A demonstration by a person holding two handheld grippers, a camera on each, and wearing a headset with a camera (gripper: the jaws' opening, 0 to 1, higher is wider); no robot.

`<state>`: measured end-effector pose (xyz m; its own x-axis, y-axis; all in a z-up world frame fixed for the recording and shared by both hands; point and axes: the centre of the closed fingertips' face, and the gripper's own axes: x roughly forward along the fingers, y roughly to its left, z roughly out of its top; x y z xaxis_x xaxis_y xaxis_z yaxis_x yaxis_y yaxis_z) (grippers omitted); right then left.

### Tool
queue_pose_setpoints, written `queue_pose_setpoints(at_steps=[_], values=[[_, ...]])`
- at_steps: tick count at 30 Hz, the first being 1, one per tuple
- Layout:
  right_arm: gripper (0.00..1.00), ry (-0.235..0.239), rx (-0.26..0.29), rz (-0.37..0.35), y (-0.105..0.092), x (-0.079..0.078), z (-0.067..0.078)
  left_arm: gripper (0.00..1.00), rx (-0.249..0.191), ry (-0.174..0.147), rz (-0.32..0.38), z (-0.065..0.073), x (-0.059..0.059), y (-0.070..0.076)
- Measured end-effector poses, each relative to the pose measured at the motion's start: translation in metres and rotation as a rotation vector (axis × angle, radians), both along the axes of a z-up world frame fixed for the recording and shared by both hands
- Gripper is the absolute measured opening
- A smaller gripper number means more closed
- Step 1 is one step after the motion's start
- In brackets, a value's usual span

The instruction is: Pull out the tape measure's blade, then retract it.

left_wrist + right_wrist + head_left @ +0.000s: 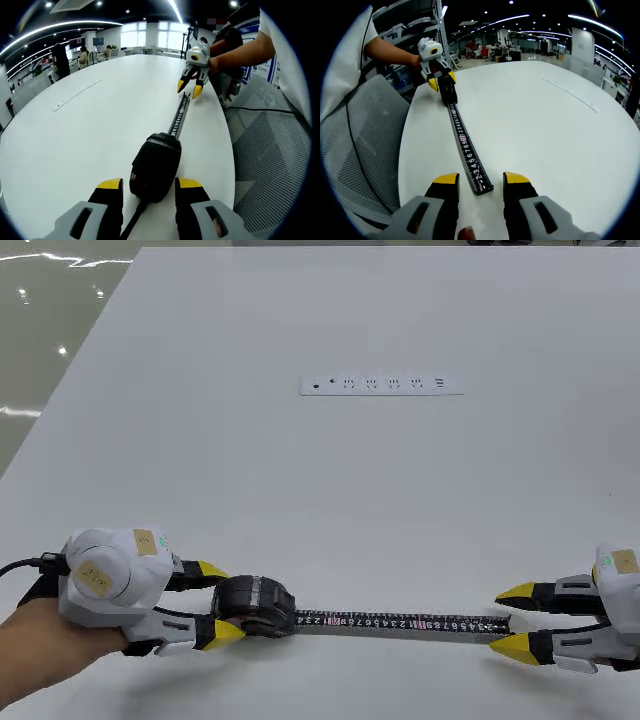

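Tape measure point(253, 605): I see its black case lying on the white table point(300, 490), at the left, close to the near edge.
Blade point(400, 623): it is pulled out of the case and lies flat on the table. It runs in a straight line to the right. It is dark with white numbers on it.
Left gripper point(219, 602): it is squeezed onto the back end of the case, with one yellow tip on each side. In the left gripper view the case sits right between the two tips.
Strap point(134, 220): a thin black strap comes off the back of the case and runs down between the jaws.
Right gripper point(516, 620): its jaws are wide apart. The end of the blade lies on the table between the two yellow tips. In the right gripper view I see a gap on both sides, so no tip touches it.
Hand point(40, 640): a bare hand holds the left gripper from behind.
Power strip point(381, 385): a long white one lies flat in the middle of the table, well apart from both grippers.
Chair point(365, 140): a grey mesh chair stands just beside the table edge.
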<state>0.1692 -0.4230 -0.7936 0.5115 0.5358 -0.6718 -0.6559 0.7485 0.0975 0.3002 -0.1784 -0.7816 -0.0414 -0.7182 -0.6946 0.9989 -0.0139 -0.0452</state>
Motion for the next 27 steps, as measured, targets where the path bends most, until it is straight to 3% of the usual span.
queue_pose_setpoints(at_steps=[12,16,27], values=[[0.38,-0.012,0.027,-0.048,0.009,-0.001,0.013,0.46,-0.036,0.039,0.088,0.010,-0.004,0.005],[0.44,0.008,0.033,-0.082,0.009,-0.002,0.015,0.49,-0.063,0.062,0.114,0.016,-0.006,0.005],[0.51,0.001,0.038,-0.131,0.005,-0.006,0.021,0.59,-0.072,0.088,0.194,0.025,-0.011,0.008]])
